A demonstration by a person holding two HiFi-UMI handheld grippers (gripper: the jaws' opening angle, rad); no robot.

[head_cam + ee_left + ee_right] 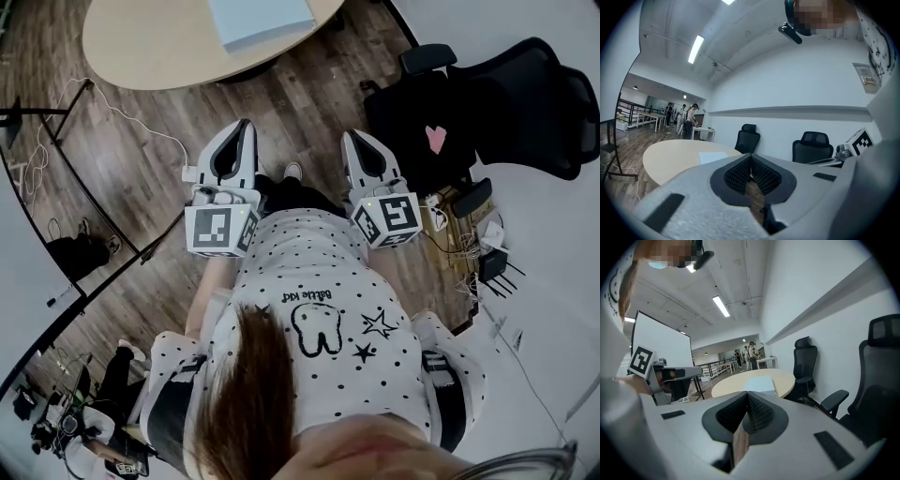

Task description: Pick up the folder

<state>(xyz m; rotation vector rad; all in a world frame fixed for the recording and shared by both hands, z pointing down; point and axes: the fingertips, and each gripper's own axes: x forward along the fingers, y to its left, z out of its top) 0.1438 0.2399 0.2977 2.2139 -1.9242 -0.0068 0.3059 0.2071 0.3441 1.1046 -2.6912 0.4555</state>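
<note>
Pale-blue flat folder point(261, 21) lies on the round beige tabletop point(150, 47); left hand-held gripper point(245, 127) and right hand-held gripper point(355, 139) are well short of the tabletop, jaws together, empty; likely the approach step; next, close in and open the jaws.

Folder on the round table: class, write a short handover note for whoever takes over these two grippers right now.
Left gripper: shut, empty.
Right gripper: shut, empty.
Both are held out over the dark wood-plank floor, short of the table.
Pale blue flat folder lies untouched on the round beige wooden table.
Done: nothing yet.
Left: reach the table, open the jaws, grip the folder, lift it.
</note>
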